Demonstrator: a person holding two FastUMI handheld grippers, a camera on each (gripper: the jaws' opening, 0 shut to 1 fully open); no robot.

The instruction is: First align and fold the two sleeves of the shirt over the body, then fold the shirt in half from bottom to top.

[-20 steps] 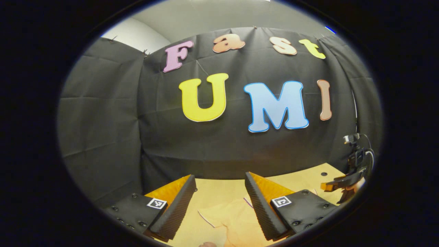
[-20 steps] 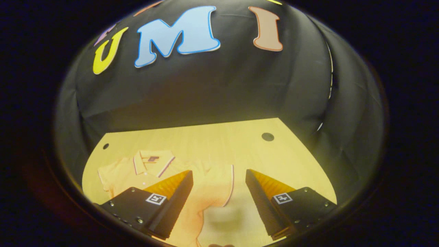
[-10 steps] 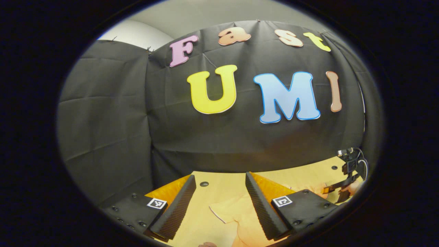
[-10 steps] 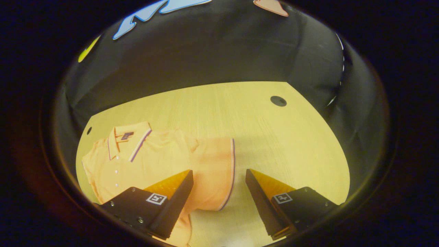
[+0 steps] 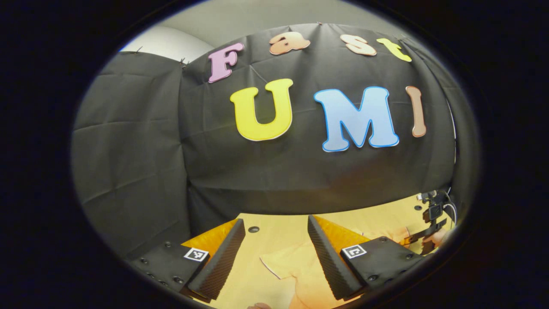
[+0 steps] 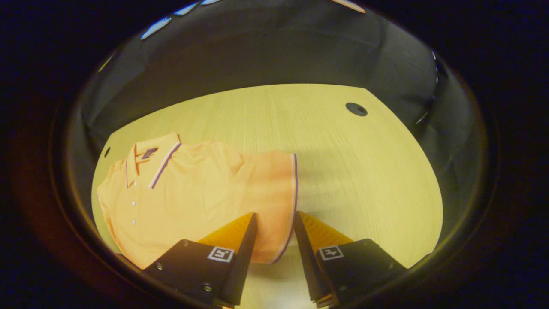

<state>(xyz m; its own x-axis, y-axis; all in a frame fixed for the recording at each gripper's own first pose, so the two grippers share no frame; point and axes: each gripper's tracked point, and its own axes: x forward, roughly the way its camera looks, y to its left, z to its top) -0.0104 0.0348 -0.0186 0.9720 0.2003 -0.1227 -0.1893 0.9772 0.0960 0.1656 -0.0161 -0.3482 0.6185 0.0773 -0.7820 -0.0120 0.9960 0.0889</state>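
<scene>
Now my right hand-held gripper [image 6: 274, 234] straddles the sleeve [image 6: 274, 193] hem, fingers narrowed but not clamped; my left hand-held gripper [image 5: 276, 249] gapes above the shirt [image 6: 188, 193] on the bench [image 6: 343, 171]. Closing shallow, I'd likely lose the hem.

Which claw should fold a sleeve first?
Probably the right claw: its fingers are closing around the sleeve hem of the shirt. The left claw hangs open above the other sleeve.
</scene>
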